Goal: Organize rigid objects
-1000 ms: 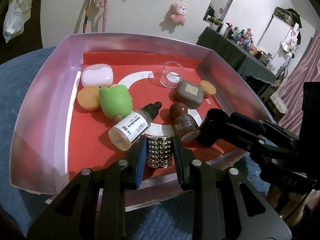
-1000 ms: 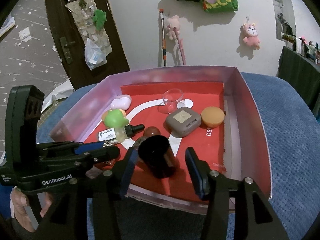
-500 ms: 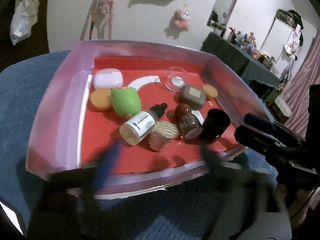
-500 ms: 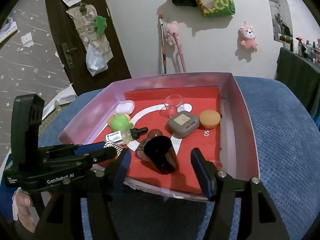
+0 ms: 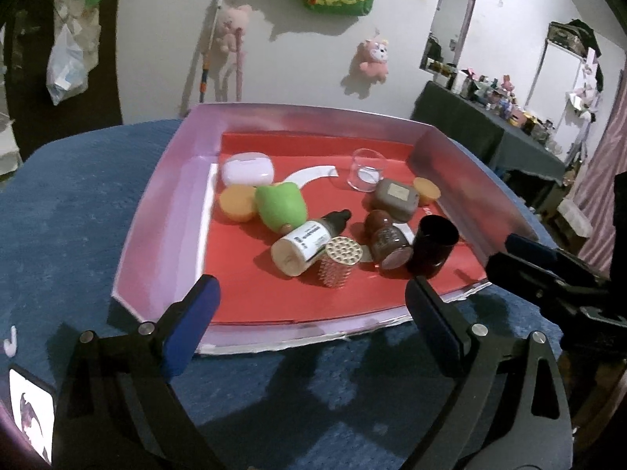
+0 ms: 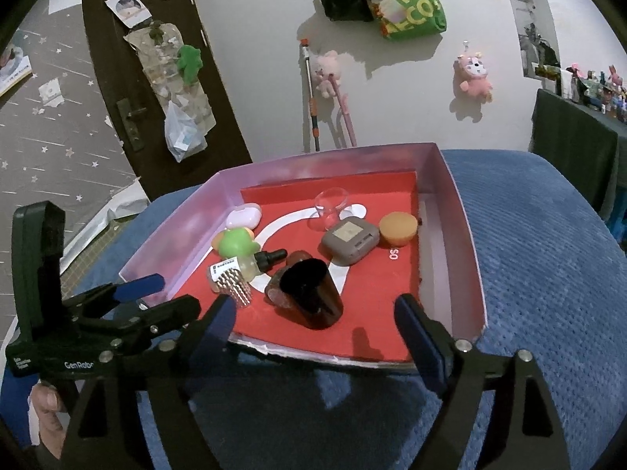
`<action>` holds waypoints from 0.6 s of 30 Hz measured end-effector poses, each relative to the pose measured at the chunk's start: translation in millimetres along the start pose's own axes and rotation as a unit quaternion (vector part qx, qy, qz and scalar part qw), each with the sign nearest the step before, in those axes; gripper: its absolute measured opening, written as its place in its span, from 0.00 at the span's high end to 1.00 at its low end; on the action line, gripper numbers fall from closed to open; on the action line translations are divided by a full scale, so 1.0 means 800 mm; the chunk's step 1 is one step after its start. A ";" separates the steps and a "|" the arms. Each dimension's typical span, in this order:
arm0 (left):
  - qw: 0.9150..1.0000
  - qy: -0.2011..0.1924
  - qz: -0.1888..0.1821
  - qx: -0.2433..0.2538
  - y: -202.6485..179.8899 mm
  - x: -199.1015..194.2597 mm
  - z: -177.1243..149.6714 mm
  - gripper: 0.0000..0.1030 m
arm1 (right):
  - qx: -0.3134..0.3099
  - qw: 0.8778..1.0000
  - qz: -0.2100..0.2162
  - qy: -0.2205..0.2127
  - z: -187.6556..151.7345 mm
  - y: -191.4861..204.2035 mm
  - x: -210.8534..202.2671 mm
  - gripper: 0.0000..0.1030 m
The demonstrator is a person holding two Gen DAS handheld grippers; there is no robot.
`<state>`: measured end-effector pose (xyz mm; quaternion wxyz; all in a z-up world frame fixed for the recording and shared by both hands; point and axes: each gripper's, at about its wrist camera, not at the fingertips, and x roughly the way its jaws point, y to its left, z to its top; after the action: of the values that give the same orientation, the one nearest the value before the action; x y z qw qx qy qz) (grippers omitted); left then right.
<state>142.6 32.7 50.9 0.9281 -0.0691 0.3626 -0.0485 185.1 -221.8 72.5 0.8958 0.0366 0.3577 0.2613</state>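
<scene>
- The left hand-held gripper (image 5: 309, 323) stands wide open and empty, its blue pads over the near rim of the pink tray (image 5: 164, 199).
- Just beyond it, inside the tray near the front edge, the studded silver cylinder (image 5: 337, 262) stands upright, touching the white-labelled dropper bottle (image 5: 307, 241) that lies on its side.
- The right hand-held gripper (image 6: 315, 327) has its jaws opening; nothing is pressed between them.
- The black cup (image 6: 313, 293) lies tilted on the red tray floor just past those pads, against a brown bottle (image 5: 386, 239).
- Farther in sit a grey case (image 6: 350, 243), an orange disc (image 6: 397, 229), a clear glass (image 6: 331, 205), a green toy (image 5: 280, 205) and a white case (image 5: 247, 168).
- The tray rests on a blue surface (image 6: 548, 274).
</scene>
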 end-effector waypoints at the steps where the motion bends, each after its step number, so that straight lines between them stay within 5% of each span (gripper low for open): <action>1: 1.000 -0.002 0.003 0.001 0.001 -0.001 -0.001 0.06 | -0.001 1.000 -0.003 0.000 -0.002 0.001 -0.001 0.15; 4: 1.000 -0.004 0.013 0.005 0.002 -0.002 -0.006 0.06 | -0.007 1.000 -0.016 -0.006 -0.008 0.006 -0.005 0.05; 18: 1.000 0.001 0.025 0.004 0.006 0.002 -0.016 0.06 | -0.039 0.995 -0.089 -0.027 -0.024 0.014 -0.004 0.00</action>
<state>135.0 36.3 39.4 0.9288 -0.0563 0.3652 -0.0271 165.5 -216.0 63.2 0.9255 -0.0231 0.3249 0.1935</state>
